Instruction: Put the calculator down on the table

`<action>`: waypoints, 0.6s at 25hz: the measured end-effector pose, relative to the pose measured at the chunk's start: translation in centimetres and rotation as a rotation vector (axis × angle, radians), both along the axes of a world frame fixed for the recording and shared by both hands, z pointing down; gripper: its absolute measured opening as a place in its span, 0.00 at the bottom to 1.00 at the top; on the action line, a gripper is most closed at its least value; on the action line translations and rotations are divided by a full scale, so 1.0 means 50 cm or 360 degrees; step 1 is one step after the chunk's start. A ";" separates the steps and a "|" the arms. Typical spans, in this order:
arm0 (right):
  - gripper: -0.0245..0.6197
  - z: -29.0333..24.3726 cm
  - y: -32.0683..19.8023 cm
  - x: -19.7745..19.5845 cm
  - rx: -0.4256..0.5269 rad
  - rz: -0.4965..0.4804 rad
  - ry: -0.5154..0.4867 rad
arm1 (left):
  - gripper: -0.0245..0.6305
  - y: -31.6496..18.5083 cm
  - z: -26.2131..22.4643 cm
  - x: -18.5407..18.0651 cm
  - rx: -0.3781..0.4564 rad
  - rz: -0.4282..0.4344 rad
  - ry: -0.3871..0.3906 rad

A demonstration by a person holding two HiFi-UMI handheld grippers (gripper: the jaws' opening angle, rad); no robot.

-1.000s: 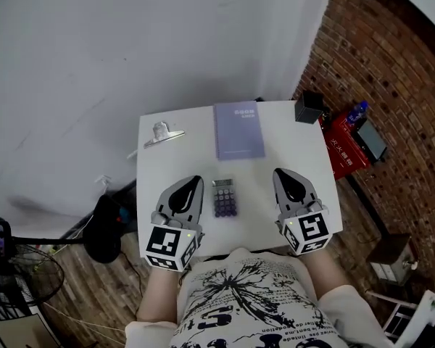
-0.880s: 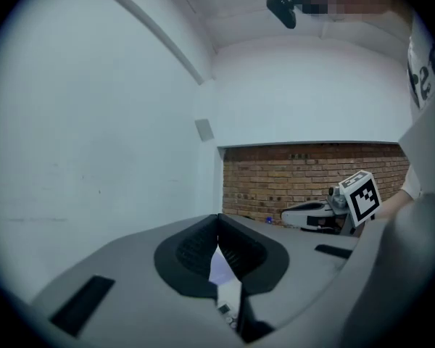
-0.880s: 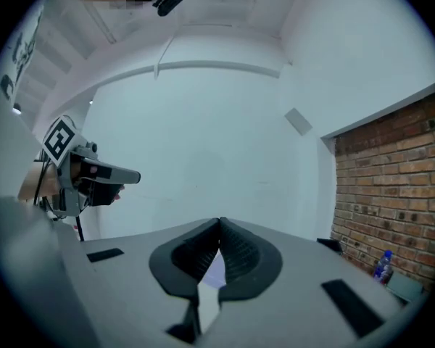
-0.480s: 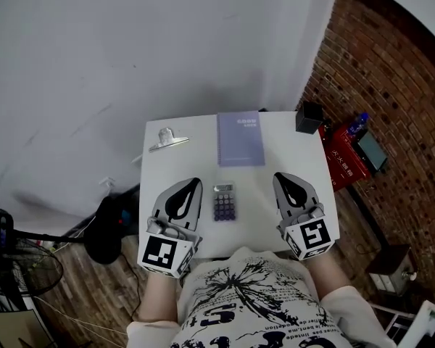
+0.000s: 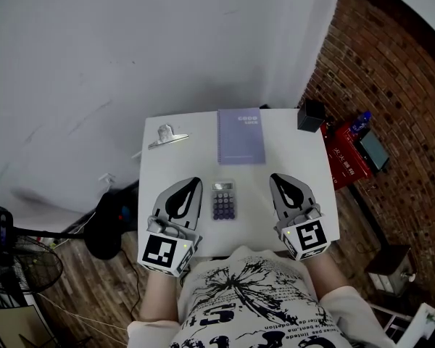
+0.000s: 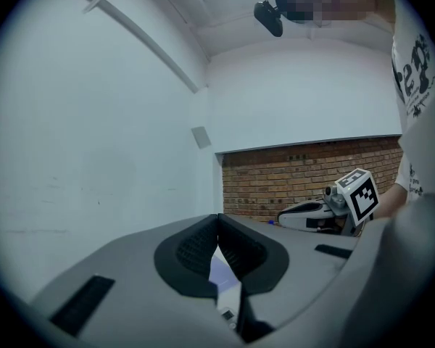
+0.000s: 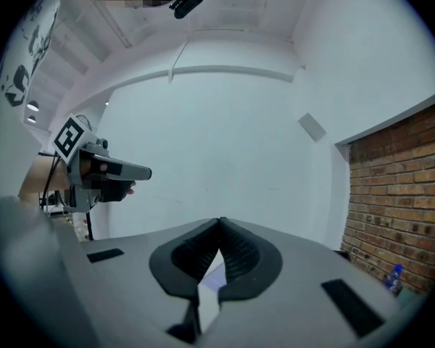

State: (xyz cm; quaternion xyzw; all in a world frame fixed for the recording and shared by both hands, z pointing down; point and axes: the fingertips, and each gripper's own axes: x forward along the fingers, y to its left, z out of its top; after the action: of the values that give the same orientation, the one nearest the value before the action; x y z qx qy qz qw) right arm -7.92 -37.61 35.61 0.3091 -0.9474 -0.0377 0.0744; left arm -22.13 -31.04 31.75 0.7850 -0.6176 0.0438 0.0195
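The calculator (image 5: 224, 200), grey with dark purple keys, lies flat on the white table (image 5: 159, 167) near its front edge, between the two grippers. My left gripper (image 5: 195, 183) hovers just left of it with its jaws shut and nothing in them; the left gripper view shows the tips (image 6: 217, 223) meeting. My right gripper (image 5: 275, 178) hangs to the calculator's right, also shut and empty, its jaws together in the right gripper view (image 7: 220, 225). Neither gripper touches the calculator.
A lilac notebook (image 5: 240, 136) lies at the table's far middle, a metal binder clip (image 5: 165, 136) at the far left, a black box (image 5: 311, 114) at the far right corner. A red box (image 5: 346, 156) and a dark bag (image 5: 105, 227) are on the floor beside the table.
My left gripper has risen slightly beside the calculator. The calculator lies in the same spot and the right gripper has barely moved.
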 end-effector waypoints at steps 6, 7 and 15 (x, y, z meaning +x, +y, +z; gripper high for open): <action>0.06 0.009 -0.008 -0.003 -0.0002 -0.0017 -0.0004 | 0.06 -0.011 0.010 0.008 -0.0008 0.0005 0.0002; 0.06 0.011 -0.009 -0.003 -0.0005 -0.0020 -0.0004 | 0.06 -0.011 0.012 0.008 -0.0011 0.0003 0.0002; 0.06 0.013 -0.022 -0.007 0.0002 -0.0027 0.0012 | 0.06 -0.024 0.021 0.003 -0.0017 -0.0008 0.0043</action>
State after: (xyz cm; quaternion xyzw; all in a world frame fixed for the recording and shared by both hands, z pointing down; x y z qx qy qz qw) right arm -8.27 -38.69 36.25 0.3011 -0.9496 -0.0400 0.0776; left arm -21.97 -32.22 32.79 0.7839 -0.6190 0.0365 0.0320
